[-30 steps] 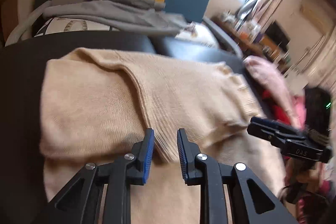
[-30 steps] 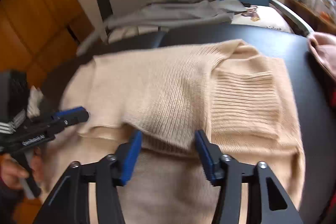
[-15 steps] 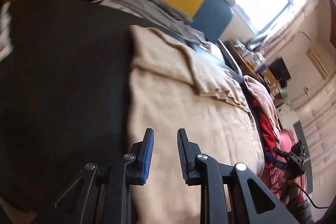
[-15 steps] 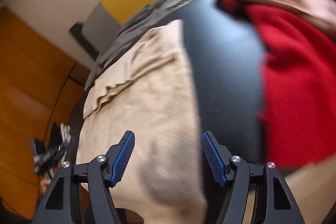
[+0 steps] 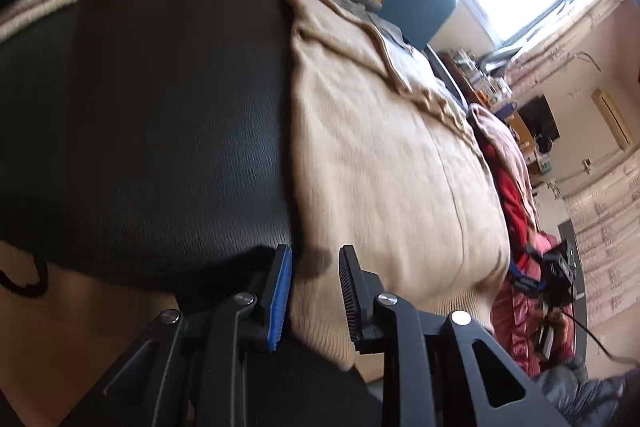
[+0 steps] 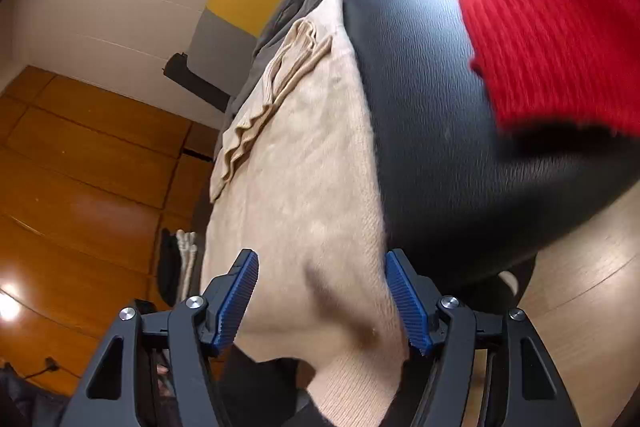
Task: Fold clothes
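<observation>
Both grippers are working at the near edge of the black bench (image 5: pixel 152 115), where the beige sweater's (image 5: pixel 380 163) hem is hanging over. The left gripper (image 5: pixel 314 291) is straddling one hem corner with parted jaws; the right gripper (image 6: pixel 322 301), wide open, is bracketing the other. Farther back, the sleeves are lying folded across the body, so the lengthwise fold looks left. A red garment (image 6: pixel 552 27) is waiting beyond.

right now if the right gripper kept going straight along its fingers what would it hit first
Most likely the beige sweater: the right gripper points at its near edge, its open jaws either side of the knit, with the black table under it. Depth is unclear.
</observation>
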Motion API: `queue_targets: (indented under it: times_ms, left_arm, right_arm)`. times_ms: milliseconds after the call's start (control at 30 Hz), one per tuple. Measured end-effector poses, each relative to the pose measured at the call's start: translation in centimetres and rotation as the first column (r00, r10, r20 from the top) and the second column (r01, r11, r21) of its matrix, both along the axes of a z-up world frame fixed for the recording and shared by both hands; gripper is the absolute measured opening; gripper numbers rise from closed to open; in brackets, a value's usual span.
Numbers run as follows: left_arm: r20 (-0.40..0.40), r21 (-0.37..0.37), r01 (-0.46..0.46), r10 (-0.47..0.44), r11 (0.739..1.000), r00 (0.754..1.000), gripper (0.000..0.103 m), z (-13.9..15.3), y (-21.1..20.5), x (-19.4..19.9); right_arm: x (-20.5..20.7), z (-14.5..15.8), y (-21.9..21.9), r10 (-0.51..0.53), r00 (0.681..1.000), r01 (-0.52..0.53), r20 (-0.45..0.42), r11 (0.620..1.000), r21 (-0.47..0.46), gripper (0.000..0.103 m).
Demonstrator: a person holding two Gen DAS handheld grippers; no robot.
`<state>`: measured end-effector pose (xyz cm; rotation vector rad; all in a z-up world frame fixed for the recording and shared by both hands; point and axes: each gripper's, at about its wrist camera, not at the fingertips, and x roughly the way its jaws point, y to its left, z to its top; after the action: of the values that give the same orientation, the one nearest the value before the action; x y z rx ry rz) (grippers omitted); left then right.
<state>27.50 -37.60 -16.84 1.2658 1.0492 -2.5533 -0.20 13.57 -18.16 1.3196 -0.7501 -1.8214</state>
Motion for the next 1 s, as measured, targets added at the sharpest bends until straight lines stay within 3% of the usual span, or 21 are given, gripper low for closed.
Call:
queue_targets:
  times_ms: [100, 200, 433, 600, 733, 800, 900, 1000]
  left_arm:
    - [0.01, 0.009, 0.026, -0.026, 1.0, 1.0, 0.028, -0.5, 0.7, 0.4]
    - [0.014, -0.029, 0.052, -0.052, 0.998, 0.999, 0.029, -0.6, 1.4, -0.3]
    - [-0.003, -0.031, 0.023, -0.023, 0.999, 1.0, 0.03, -0.9, 1.3, -0.4]
    - [0.017, -0.162, 0.04, -0.038, 0.986, 0.999, 0.03, -0.1, 2.6, -1.4]
    - [-0.031, -0.088, 0.037, -0.04, 0.995, 0.999, 0.031, 0.0, 2.7, -2.3]
    - [-0.026, -0.128, 0.053, -0.057, 0.99, 0.998, 0.031, -0.1, 3.3, -2.7]
    - [-0.012, -0.159, 0.069, -0.072, 0.985, 0.997, 0.032, -0.1, 3.7, -3.0]
    - [0.0, -0.14, 0.069, -0.07, 0.988, 0.998, 0.028, -0.1, 3.3, -3.1]
  right_arm:
    - [0.1, -0.3, -0.1, 0.007, 1.0, -0.007, 0.011, 1.0, -0.019, 0.068]
    - [0.2, -0.1, -0.7, 0.023, 1.0, -0.023, -0.004, 1.0, -0.007, 0.068]
    - [0.4, 0.2, -2.0, 0.078, 0.996, -0.075, -0.049, 0.996, 0.057, 0.068]
    - [0.2, 0.0, -2.0, 0.091, 0.995, -0.089, -0.042, 0.995, 0.05, 0.068]
    - [-0.1, -0.3, -1.7, 0.094, 0.995, -0.094, -0.023, 0.995, 0.016, 0.07]
    - [0.1, 0.1, -2.1, 0.111, 0.993, -0.108, -0.046, 0.993, 0.053, 0.07]
    - [0.3, 0.4, -2.4, 0.116, 0.991, -0.107, -0.071, 0.986, 0.125, 0.058]
    - [0.3, 0.1, -1.9, 0.096, 0.993, -0.084, -0.074, 0.983, 0.161, 0.035]
